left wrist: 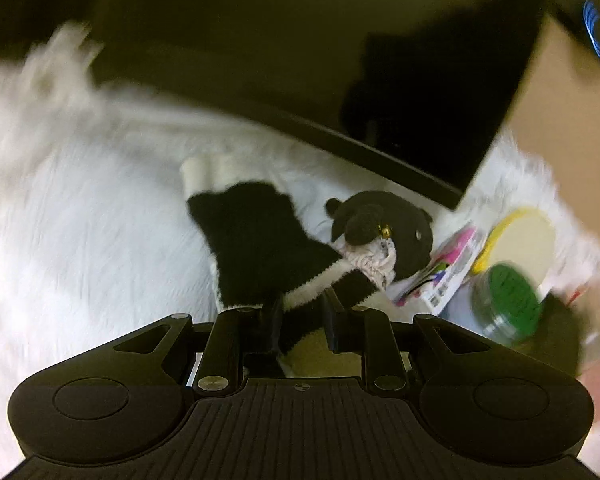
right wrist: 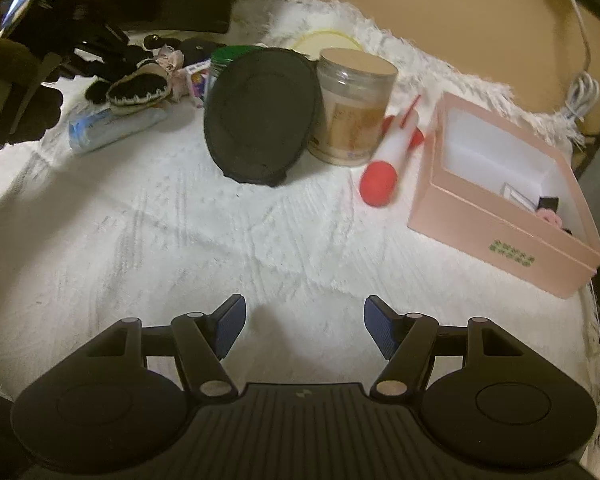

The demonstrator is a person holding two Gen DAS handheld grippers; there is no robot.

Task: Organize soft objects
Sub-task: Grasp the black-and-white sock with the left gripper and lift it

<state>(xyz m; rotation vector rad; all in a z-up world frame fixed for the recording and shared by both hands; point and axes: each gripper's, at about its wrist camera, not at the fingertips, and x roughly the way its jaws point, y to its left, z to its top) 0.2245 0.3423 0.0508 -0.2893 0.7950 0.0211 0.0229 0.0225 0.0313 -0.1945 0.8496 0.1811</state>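
A black fuzzy slipper (left wrist: 260, 240) with white trim lies on the white fluffy cover (left wrist: 80, 220). Its edge runs between the fingers of my left gripper (left wrist: 303, 314), which is shut on it. Beside it lies a black plush toy (left wrist: 384, 228) with a small bell and a lace collar. In the right wrist view the slipper (right wrist: 140, 88) shows its dark sole at the far left, over a blue-white tissue pack (right wrist: 112, 128), with the left gripper's dark body beside it. My right gripper (right wrist: 304, 320) hangs open over the bare cover (right wrist: 180, 240), holding nothing.
A pink open box (right wrist: 500, 200) with small items stands at the right. A lidded jar (right wrist: 354, 108), a black oval pad (right wrist: 260, 116) and a red-and-white tube (right wrist: 384, 168) stand mid-table. A green-lidded jar (left wrist: 508, 304) and a dark panel (left wrist: 340, 60) sit close to the slipper.
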